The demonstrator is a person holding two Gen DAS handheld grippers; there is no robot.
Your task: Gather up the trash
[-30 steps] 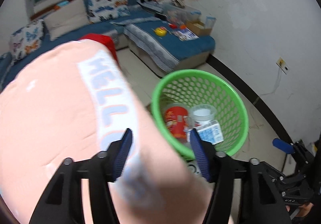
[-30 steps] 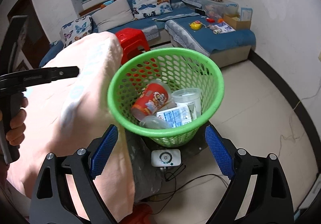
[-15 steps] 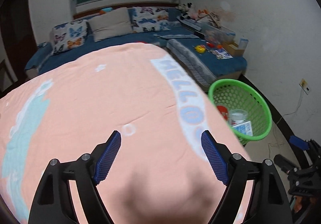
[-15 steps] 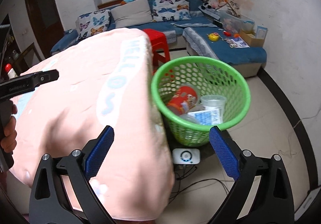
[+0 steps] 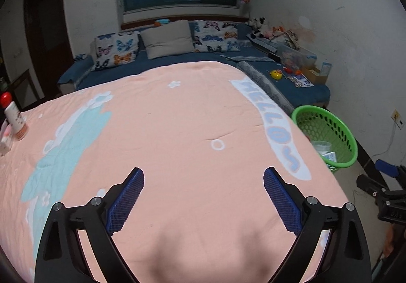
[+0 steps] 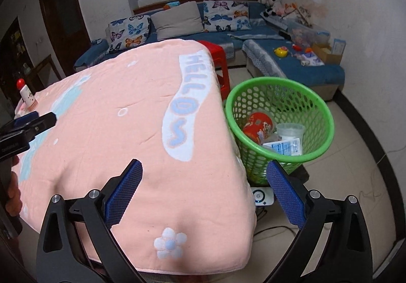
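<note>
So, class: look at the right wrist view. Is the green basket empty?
No. The green basket holds a red cup, a clear cup and a white carton.

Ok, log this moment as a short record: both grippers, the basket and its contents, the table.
left gripper: open, empty, over the pink cloth
right gripper: open, empty, at the table's corner
basket: green, on the floor beside the table
basket contents: red cup, clear cup, white carton
table far edge: red-capped bottle, upright
</note>
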